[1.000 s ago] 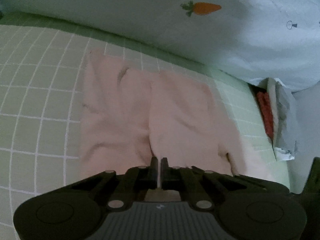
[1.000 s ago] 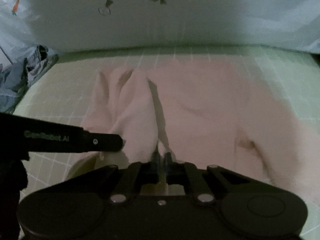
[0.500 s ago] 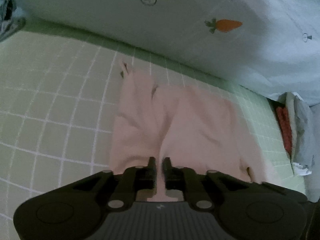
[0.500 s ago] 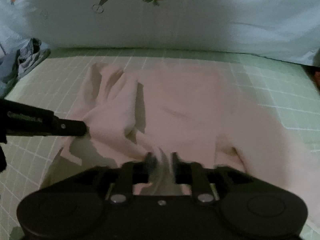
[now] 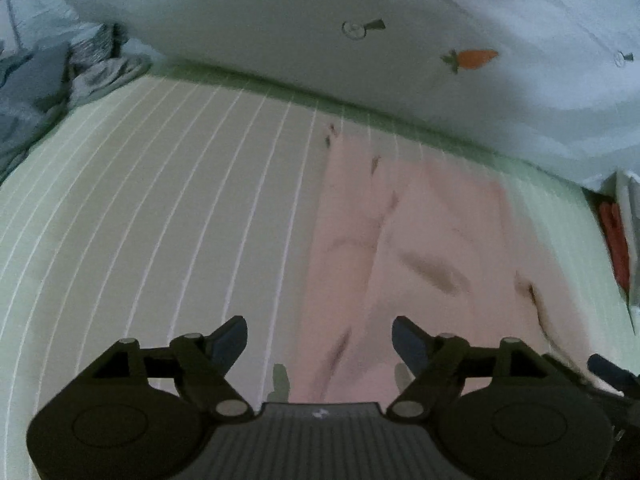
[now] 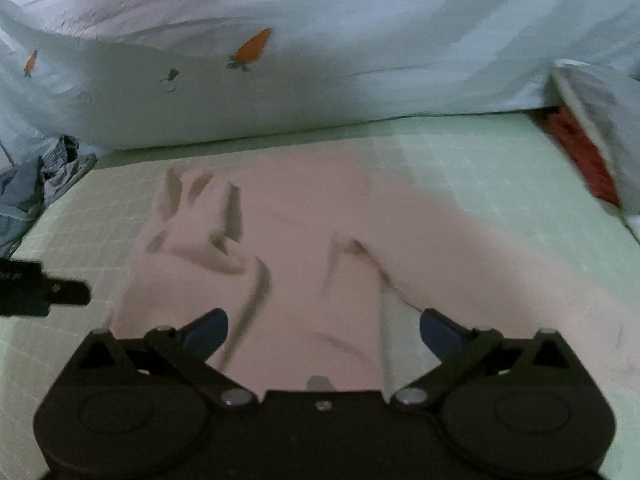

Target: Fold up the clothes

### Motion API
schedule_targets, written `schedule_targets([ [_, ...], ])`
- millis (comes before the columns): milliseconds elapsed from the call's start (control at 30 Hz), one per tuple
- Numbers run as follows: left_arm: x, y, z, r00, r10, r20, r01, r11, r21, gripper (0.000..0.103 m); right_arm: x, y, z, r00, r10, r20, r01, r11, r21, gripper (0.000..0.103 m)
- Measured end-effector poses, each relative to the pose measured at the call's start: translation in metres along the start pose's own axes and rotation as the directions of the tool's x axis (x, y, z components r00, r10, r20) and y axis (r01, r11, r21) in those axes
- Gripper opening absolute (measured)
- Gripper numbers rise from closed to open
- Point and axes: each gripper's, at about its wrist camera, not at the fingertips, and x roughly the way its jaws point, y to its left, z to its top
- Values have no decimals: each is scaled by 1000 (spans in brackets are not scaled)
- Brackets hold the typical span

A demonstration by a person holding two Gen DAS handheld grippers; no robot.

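Observation:
A pale pink garment point(image 5: 408, 256) lies spread on the green checked sheet point(image 5: 168, 208), wrinkled, with a fold running down its left part. My left gripper point(image 5: 319, 338) hangs open over the garment's near left edge, nothing between its fingers. In the right wrist view the same pink garment point(image 6: 304, 248) fills the middle, creased at its left side and at a seam on the right. My right gripper point(image 6: 323, 330) is open above its near edge, holding nothing. The left gripper's black finger point(image 6: 48, 294) shows at the left edge of that view.
A white quilt with carrot prints point(image 5: 400, 52) banks up along the far side of the bed. Grey crumpled clothes point(image 5: 48, 80) lie at the far left. A red item and white cloth point(image 6: 580, 156) sit at the far right.
Both grippers were shut on the pink garment a second ago; both have opened wide and let it drop flat. The left gripper has swung leftward, the garment now sits right of its centre.

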Motion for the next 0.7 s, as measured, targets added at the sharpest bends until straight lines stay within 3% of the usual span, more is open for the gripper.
schedule_targets([
  [300,-38,-32,-52,998,48,29,-48,999,17,81,-41,-97,-23,991,-120,55,109,979,172,103],
  [467,-53,-56,-80,996,73,46,-74,997,32,81,-49,-153,-35,974,-227,20,217,950,227,103],
  [700,-66,-79,-116,992,114,47,-116,993,31,81,-40,-220,-52,951,-297,-82,309,914,265,103],
])
